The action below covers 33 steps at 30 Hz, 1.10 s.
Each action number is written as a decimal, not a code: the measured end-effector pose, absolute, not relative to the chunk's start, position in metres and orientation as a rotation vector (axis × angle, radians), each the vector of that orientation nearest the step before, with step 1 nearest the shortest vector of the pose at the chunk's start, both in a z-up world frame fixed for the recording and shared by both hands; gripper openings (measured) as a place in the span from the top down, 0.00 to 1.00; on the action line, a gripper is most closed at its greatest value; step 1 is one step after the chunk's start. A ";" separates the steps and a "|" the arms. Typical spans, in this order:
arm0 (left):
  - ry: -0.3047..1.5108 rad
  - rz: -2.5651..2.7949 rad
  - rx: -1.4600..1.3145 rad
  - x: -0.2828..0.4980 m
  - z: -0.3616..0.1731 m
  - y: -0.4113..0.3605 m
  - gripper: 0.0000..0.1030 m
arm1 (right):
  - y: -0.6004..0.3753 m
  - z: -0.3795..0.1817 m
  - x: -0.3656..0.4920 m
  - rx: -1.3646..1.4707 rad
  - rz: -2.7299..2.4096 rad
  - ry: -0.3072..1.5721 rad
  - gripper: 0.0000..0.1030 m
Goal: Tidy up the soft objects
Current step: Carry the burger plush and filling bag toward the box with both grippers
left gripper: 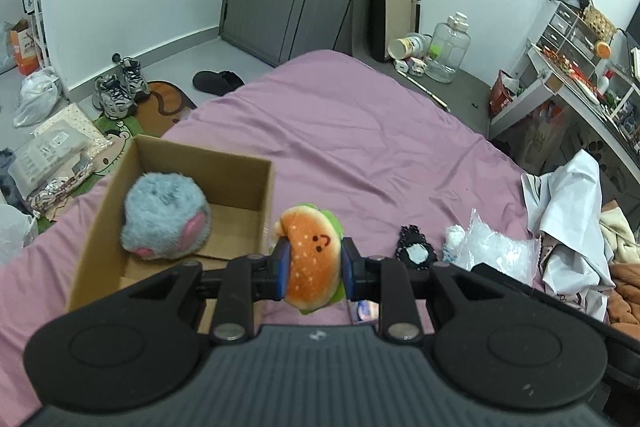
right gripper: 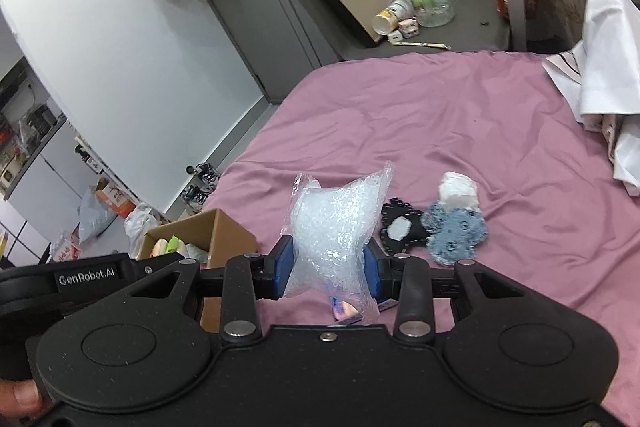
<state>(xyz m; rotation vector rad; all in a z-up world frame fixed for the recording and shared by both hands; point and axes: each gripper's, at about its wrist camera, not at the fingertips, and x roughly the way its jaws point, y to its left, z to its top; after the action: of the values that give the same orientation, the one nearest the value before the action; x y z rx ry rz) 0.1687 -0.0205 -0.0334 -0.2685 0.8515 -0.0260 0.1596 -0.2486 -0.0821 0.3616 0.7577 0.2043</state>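
Observation:
My left gripper (left gripper: 314, 267) is shut on a plush hamburger (left gripper: 312, 259) with a smiling face, held above the pink bed just right of an open cardboard box (left gripper: 100, 227). A fluffy blue-grey plush (left gripper: 166, 223) with pink patches lies inside the box. My right gripper (right gripper: 330, 269) is shut on a clear bag of bubble wrap (right gripper: 336, 231), lifted over the bed. The box (right gripper: 224, 231) shows at its left, with the left gripper's body in front of it. A black lace piece (right gripper: 400, 229), a blue floral cloth (right gripper: 456, 231) and a white wad (right gripper: 458, 189) lie on the sheet to the right.
The pink bed sheet (left gripper: 360, 147) stretches ahead. White and cream clothes (left gripper: 572, 211) pile at the bed's right edge. Shoes (left gripper: 118, 89), bags and packets lie on the floor to the left. A small pink-blue packet (right gripper: 344, 309) lies under the bubble wrap.

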 end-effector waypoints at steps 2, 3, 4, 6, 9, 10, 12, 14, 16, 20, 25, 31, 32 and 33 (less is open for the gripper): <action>0.847 -0.022 -0.266 0.168 -0.032 -0.013 0.76 | -0.242 -0.080 0.159 0.348 0.201 0.752 0.65; 0.845 -0.020 -0.266 0.168 -0.031 -0.009 0.76 | -0.238 -0.079 0.158 0.344 0.202 0.749 0.65; 0.843 -0.019 -0.266 0.168 -0.031 -0.005 0.76 | -0.235 -0.078 0.158 0.340 0.204 0.747 0.65; 0.839 -0.014 -0.263 0.167 -0.030 0.003 0.76 | -0.230 -0.077 0.158 0.340 0.203 0.743 0.65; 0.836 -0.008 -0.259 0.168 -0.029 0.015 0.76 | -0.223 -0.077 0.158 0.344 0.206 0.739 0.65; 0.836 -0.005 -0.262 0.168 -0.029 0.019 0.76 | -0.220 -0.076 0.159 0.344 0.207 0.738 0.65; 0.836 0.001 -0.264 0.169 -0.030 0.027 0.76 | -0.213 -0.075 0.159 0.347 0.212 0.736 0.65; 0.834 0.010 -0.265 0.169 -0.031 0.036 0.76 | -0.207 -0.074 0.159 0.350 0.217 0.733 0.65; 0.836 0.019 -0.268 0.170 -0.033 0.045 0.76 | -0.201 -0.074 0.160 0.355 0.221 0.729 0.65; 0.845 0.033 -0.275 0.172 -0.039 0.060 0.76 | -0.189 -0.077 0.161 0.368 0.228 0.727 0.65; 0.869 0.051 -0.283 0.176 -0.051 0.077 0.76 | -0.173 -0.078 0.164 0.369 0.252 0.724 0.65; 0.899 0.071 -0.295 0.181 -0.069 0.094 0.76 | -0.152 -0.081 0.168 0.353 0.290 0.724 0.65; 0.908 0.074 -0.299 0.183 -0.073 0.096 0.76 | -0.148 -0.082 0.169 0.350 0.304 0.724 0.65; 0.916 0.076 -0.303 0.184 -0.077 0.099 0.76 | -0.145 -0.082 0.169 0.345 0.313 0.722 0.65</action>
<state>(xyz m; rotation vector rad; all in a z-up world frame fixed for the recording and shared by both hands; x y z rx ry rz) 0.1842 0.0987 -0.0766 -0.3029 0.9161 0.0762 0.1690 -0.1452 -0.0820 0.3445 0.7219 0.3133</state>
